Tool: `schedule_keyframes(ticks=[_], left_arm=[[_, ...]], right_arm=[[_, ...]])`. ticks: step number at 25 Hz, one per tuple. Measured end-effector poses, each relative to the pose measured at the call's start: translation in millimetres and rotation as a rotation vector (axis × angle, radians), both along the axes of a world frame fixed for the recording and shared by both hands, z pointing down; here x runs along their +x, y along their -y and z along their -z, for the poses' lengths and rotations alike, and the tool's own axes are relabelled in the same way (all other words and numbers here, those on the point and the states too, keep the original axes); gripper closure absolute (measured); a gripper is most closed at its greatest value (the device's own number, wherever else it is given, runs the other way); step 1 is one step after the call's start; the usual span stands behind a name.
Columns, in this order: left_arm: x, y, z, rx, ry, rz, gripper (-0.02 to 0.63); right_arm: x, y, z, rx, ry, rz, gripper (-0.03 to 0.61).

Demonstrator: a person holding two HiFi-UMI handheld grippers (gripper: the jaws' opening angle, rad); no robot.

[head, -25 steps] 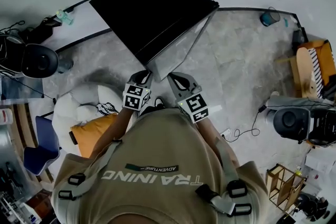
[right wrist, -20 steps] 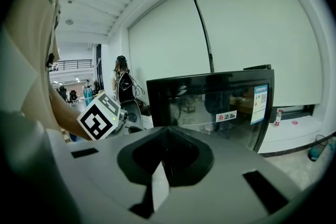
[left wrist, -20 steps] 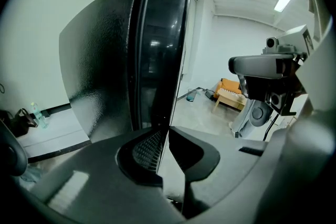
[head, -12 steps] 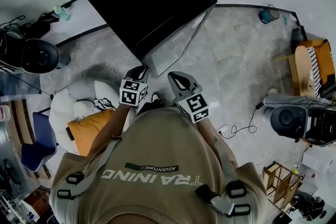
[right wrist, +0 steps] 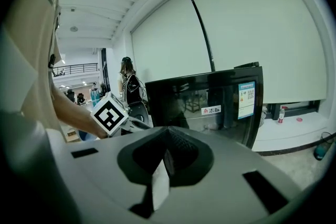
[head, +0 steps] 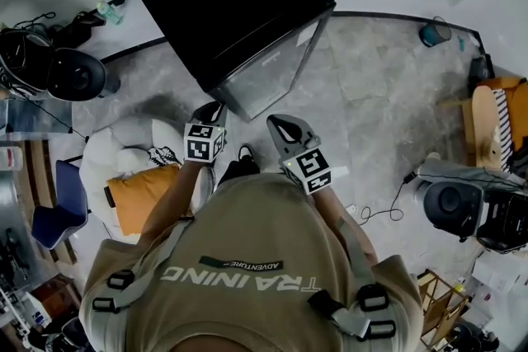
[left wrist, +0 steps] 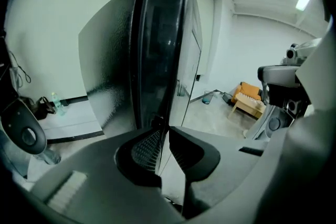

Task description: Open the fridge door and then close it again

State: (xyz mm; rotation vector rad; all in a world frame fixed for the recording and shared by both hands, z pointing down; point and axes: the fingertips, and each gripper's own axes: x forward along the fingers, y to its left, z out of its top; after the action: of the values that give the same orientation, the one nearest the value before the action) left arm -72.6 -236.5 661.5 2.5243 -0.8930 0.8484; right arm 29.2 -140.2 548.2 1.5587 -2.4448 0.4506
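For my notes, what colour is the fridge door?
Glossy black fridge door, best in right gripper view.

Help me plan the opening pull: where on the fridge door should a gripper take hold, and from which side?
Probably the fridge door by its upright edge nearest the left gripper, approached from that side with jaws straddling its thickness. The glossy front shows no handle, while this edge is a narrow strip next to the cabinet. The hinges aren't visible.

Khaki short-sleeved T-shirt (head: 247, 231), white "TRAINING" lettering (head: 239, 279) across the back, small dark patch (head: 241, 265), grey harness straps (head: 155, 261) with black buckles (head: 369, 319), grey-shelled left tongs (head: 214, 108) and right tongs (head: 279, 124), each with a black-and-white marker cube (head: 202, 143).
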Motion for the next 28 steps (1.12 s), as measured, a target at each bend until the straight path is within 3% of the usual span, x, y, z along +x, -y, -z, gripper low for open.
schedule_keyframes(ticks=[13, 28], left_arm=[[36, -82, -2, 0.013, 0.045, 0.052, 0.577], [79, -142, 3, 0.038, 0.046, 0.186, 0.578]], right_arm=[[41, -29, -1, 0.005, 0.014, 0.074, 0.583], [89, -92, -15, 0.002, 0.033, 0.193, 0.583]])
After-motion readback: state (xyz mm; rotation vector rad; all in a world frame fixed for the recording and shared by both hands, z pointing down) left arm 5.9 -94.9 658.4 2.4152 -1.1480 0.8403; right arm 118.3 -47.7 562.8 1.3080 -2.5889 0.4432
